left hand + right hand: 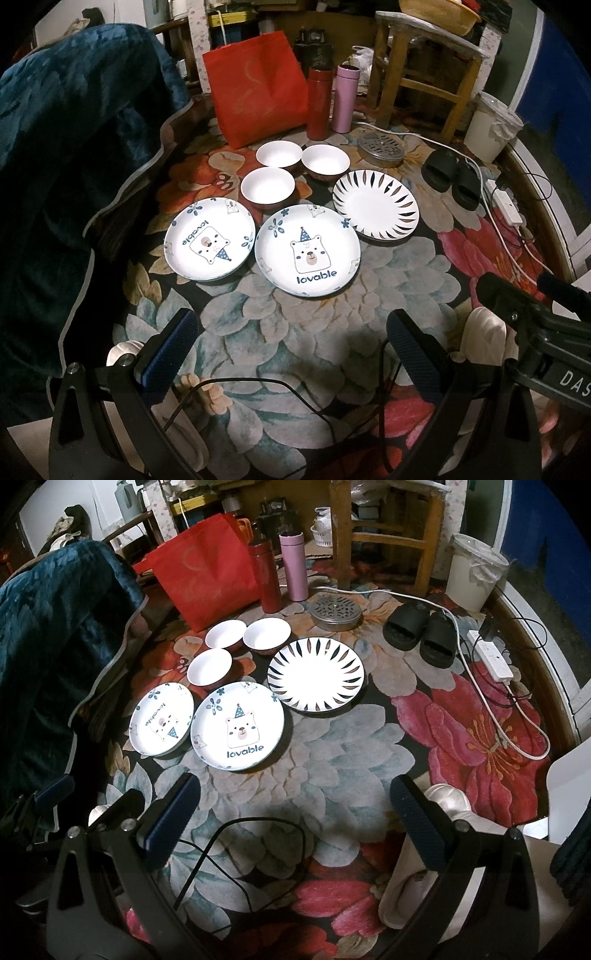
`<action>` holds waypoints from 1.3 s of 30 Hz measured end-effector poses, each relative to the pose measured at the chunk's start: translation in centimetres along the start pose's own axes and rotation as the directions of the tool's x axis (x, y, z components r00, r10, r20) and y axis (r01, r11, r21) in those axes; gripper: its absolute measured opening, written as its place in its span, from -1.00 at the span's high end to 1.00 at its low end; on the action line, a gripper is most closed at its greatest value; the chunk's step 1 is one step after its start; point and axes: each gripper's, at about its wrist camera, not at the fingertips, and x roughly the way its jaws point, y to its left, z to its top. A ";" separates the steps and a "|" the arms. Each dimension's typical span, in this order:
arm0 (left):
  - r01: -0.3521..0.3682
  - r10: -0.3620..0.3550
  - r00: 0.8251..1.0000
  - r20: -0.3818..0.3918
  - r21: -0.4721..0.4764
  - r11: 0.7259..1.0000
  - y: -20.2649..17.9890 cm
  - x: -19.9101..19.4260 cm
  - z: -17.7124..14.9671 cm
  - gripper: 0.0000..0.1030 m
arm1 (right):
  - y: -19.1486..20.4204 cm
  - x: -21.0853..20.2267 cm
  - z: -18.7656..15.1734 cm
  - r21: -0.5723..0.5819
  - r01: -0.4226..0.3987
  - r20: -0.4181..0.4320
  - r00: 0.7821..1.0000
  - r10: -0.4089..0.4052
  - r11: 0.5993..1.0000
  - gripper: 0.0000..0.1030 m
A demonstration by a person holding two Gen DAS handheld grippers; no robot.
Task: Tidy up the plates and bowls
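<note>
While both tools hang back over the flowered cloth (303, 332), nothing has been picked up: the left gripper (291, 354) has its blue-padded fingers spread wide with only cloth between them, and the right gripper (295, 830) is spread just as wide and equally empty. A thin black cable (236, 853) loops across the cloth right under them.

Nearest beyond the fingertips lies the larger white ceramic plate printed with a bear and the word "lovable" (308, 251), and just beside it to the left a smaller plate of the same bear pattern (209, 240), turned the other way round. To the right sits a white plate rimmed with dark leaf-shaped strokes (376, 205), close to the big bear plate. Behind them three small white bowls with dark red outsides (267, 186) cluster together. Farther still stand a red flask (319, 103), a pink flask (345, 98) and a red fabric bag (255, 88).

The risks look plain enough. The plates are shallow and glazed, so a pinch on the rim may slip or tip one onto its neighbour. The bowls are so close that a finger reaching for one could knock another. The loose cable could snag a gripper moving forward.
</note>
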 end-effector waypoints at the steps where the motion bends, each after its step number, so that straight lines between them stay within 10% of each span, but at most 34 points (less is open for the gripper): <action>1: 0.001 -0.001 1.000 0.002 0.005 1.000 -0.1 0.0 0.0 -0.98 | -0.1 -0.1 -0.1 0.000 0.002 0.001 1.000 -0.002 1.000 -1.00; 21: -0.006 0.004 0.997 -0.072 -0.028 1.000 -0.6 4.0 2.0 -0.98 | -2.9 0.9 1.8 0.058 -0.035 0.011 0.999 0.034 0.998 -1.00; 39: 0.078 -0.067 0.983 -0.172 0.061 0.995 -4.8 19.9 13.0 -0.89 | -9.5 16.6 9.6 0.164 0.008 -0.175 0.984 0.022 0.987 -0.97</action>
